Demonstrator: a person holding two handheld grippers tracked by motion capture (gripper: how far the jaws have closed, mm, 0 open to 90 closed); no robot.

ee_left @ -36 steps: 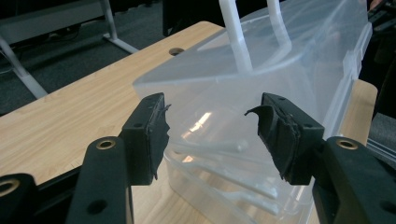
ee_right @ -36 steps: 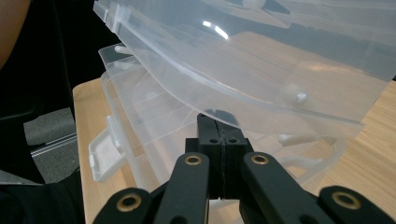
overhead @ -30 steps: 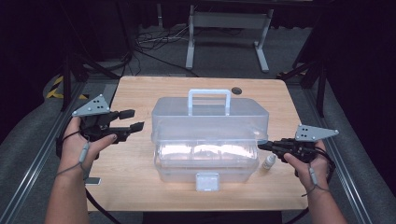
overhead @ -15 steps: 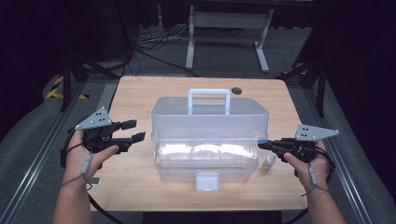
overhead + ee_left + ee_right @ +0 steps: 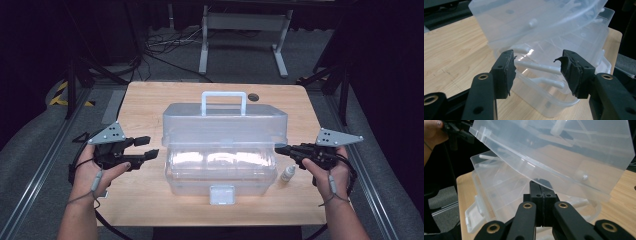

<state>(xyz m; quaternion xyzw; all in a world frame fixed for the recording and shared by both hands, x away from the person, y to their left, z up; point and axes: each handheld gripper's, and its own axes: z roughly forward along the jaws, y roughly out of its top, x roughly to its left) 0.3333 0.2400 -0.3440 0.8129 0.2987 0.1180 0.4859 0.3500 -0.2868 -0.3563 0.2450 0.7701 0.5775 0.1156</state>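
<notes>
High view: clear plastic box (image 5: 222, 150) mid-table, see-through, white handle (image 5: 223, 101) on top, lid raised ajar. Left gripper (image 5: 146, 148) wide, empty, beside box; right gripper (image 5: 278, 149) closed tight at box's side.

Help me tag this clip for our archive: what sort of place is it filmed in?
Probably a lab or recording workspace, not a home. A bare wooden table stands on grey floor against a dark backdrop, loose cables lie behind it beside a metal stand, and hand-held grippers flank a clear plastic toolbox.
</notes>
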